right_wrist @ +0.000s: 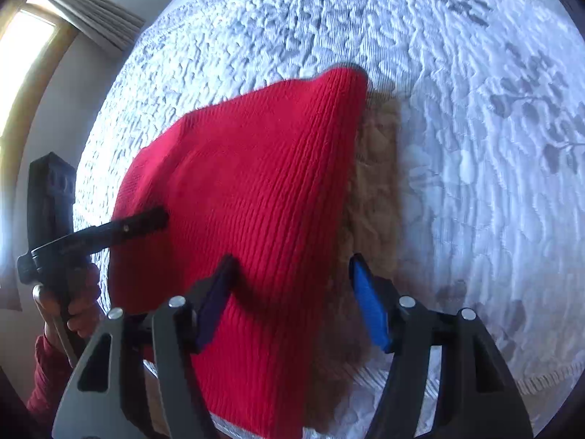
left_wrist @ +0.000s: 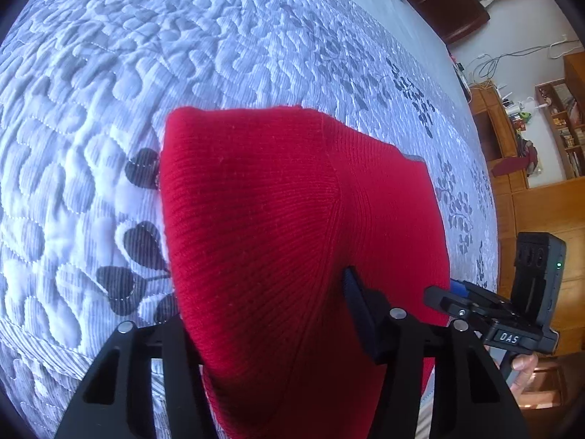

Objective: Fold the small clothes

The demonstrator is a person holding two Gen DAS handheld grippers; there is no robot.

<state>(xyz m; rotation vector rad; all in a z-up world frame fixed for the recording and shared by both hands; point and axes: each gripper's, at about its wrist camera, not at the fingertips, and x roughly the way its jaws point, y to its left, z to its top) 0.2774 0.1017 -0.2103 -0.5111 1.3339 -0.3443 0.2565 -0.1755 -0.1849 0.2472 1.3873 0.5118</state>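
The red knit garment [left_wrist: 278, 219] lies on the quilted bed cover [left_wrist: 109, 73]. The left gripper [left_wrist: 263, 314] has its jaws around it; whether they press I cannot tell. Only the right view shows the right gripper [right_wrist: 292, 300] with jaws open and a brown cloth [right_wrist: 380, 168] beneath.

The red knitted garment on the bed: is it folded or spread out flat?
Folded. The red knitted garment shows a doubled layer with a rounded fold edge at its far end, lying on the quilted bedspread.

A quilted bedspread [left_wrist: 182, 55] with grey leaf print covers the bed; wooden shelves [left_wrist: 563, 124] and a curtained window [right_wrist: 33, 55] stand beyond.
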